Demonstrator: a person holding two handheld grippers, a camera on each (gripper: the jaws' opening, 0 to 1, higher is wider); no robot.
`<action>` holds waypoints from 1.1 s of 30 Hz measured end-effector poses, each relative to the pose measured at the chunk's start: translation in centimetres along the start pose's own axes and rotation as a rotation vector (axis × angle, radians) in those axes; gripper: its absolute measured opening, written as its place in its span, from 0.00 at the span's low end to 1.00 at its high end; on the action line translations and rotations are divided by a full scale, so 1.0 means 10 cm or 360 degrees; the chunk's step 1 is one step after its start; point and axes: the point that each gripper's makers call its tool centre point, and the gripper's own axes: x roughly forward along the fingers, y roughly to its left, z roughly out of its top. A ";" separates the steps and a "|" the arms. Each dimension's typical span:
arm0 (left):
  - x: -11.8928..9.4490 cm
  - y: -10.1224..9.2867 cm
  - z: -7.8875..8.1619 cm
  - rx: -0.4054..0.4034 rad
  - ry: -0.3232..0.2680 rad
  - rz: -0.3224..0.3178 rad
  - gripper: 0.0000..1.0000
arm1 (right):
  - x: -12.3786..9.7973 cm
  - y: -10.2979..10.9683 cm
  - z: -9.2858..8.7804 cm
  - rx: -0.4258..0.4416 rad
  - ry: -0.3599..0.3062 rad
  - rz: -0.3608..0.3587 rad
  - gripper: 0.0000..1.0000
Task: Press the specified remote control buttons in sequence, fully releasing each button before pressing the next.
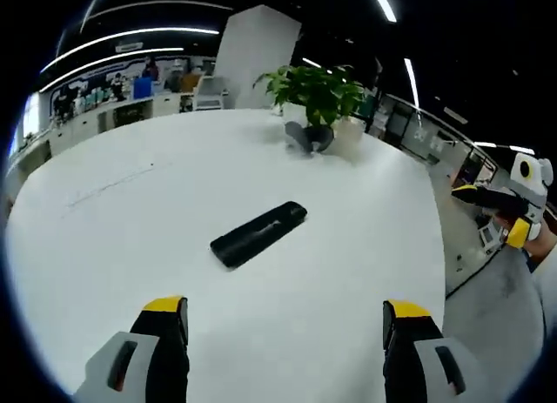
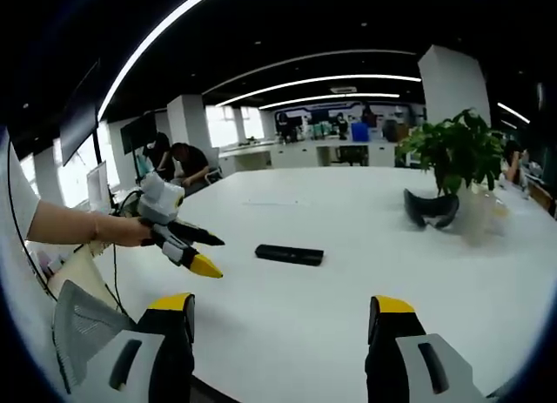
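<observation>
A black remote control (image 1: pixel 259 234) lies flat on the white round table (image 1: pixel 174 194), a short way ahead of my left gripper (image 1: pixel 285 320). That gripper is open, its yellow-tipped jaws wide apart and empty. In the right gripper view the remote (image 2: pixel 289 254) sits mid-table beyond my right gripper (image 2: pixel 283 312), which is also open and holds nothing. The left gripper (image 2: pixel 211 255) comes in from the left there, held by a hand, hovering left of the remote and apart from it. The right gripper (image 1: pixel 487 211) shows off the table's right edge.
A potted green plant (image 1: pixel 318 94) (image 2: pixel 452 151) stands at the far side with a dark curved object (image 1: pixel 309 137) (image 2: pixel 431 210) in front of it. Office desks and seated people (image 2: pixel 187 164) lie beyond the table. The table's edge (image 1: pixel 439 246) runs on the right.
</observation>
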 end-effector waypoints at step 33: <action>0.57 0.27 0.14 0.0604 0.0406 -0.0152 0.72 | -0.04 -0.14 -0.05 -0.0005 0.0055 -0.0081 0.80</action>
